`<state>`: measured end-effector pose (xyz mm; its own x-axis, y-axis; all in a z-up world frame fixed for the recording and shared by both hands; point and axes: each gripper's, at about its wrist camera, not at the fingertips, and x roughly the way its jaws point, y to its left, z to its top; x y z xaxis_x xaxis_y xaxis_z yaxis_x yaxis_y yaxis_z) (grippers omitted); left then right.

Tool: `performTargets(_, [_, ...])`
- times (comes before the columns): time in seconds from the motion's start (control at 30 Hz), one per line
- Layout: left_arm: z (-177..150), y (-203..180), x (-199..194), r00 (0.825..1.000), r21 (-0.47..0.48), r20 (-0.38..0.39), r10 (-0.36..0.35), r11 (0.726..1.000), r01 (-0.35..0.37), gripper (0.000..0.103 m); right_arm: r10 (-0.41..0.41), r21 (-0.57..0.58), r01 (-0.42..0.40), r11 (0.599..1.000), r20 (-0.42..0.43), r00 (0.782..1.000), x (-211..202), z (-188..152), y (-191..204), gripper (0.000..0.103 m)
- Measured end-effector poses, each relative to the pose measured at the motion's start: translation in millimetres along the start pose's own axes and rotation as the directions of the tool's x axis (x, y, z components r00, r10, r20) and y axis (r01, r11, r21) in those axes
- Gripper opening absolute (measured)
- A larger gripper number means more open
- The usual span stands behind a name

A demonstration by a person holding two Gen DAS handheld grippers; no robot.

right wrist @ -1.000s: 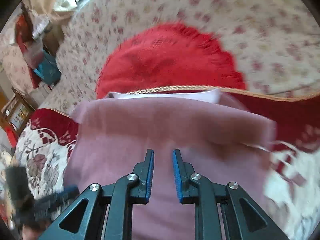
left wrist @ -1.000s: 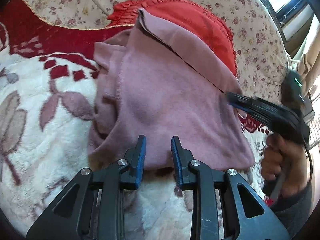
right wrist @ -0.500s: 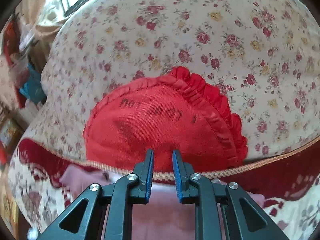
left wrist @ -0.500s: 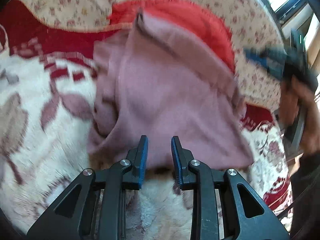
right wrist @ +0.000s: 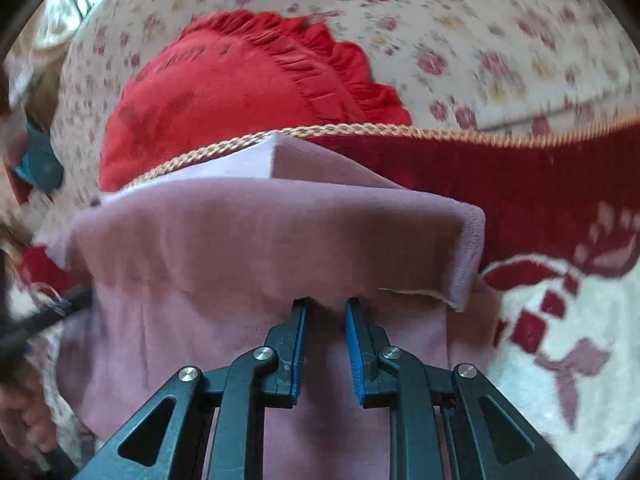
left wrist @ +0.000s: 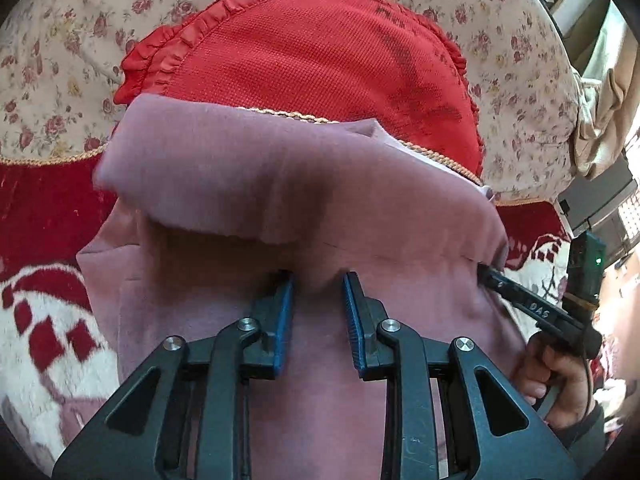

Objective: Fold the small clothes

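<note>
A mauve garment (left wrist: pixel 240 184) lies on a red and white blanket (left wrist: pixel 40 320), its far part turned back toward me as a flap (right wrist: pixel 260 232). My left gripper (left wrist: pixel 318 280) is low over the cloth, its tips at the flap's near edge. The jaws stand a little apart and nothing is pinched between them. My right gripper (right wrist: pixel 325 304) is at the same edge further right, also narrowly open, with only cloth under it. In the left wrist view the right gripper (left wrist: pixel 486 271) touches the flap's right end, held by a hand (left wrist: pixel 560 376).
A red frilled cushion (left wrist: pixel 320 52) leans on floral upholstery (left wrist: pixel 520 80) just behind the garment. The blanket's braided hem (right wrist: pixel 360 130) runs under the flap. The blanket (right wrist: pixel 560 320) spreads to both sides. A window and clutter (left wrist: pixel 600 120) are at the far right.
The left gripper moved forward from the garment's near hem to the flap's edge. The right gripper rose over the cushion, then came back down to the flap. Neither jaw gap changed.
</note>
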<state>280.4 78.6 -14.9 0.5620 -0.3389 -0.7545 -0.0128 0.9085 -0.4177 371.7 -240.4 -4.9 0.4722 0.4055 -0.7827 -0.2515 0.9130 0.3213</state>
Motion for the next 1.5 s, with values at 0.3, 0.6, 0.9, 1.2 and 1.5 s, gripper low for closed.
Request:
performTargets(0.3, [34,-26,-9,0.988,0.101,0.126,-0.092,0.992,0.080,0.024,0.017,0.088,-0.026,0.996,0.103,0.995,-10,16,-34,0.017])
performTargets(0.6, [79,16,-17,0.946,-0.030,0.295,-0.135,0.988,0.150,0.024,0.026,0.081,-0.055,0.995,0.319,0.948,-34,72,-31,0.017])
performTargets(0.9, [15,-21,-32,0.967,0.103,0.103,-0.232,0.970,0.222,0.024,0.149,-0.117,-0.131,0.984,0.161,0.976,-46,20,13,0.017])
performTargets(1.2, [-4,-38,11,0.999,0.127,0.027,-0.041,0.991,0.037,0.024,0.116,-0.120,-0.106,0.987,0.084,0.990,-5,-2,28,0.017])
performTargets(1.5, [41,-37,-3,0.969,0.148,0.234,-0.079,0.988,0.045,0.024,0.159,-0.096,-0.138,0.986,0.260,0.952,-14,38,40,0.017])
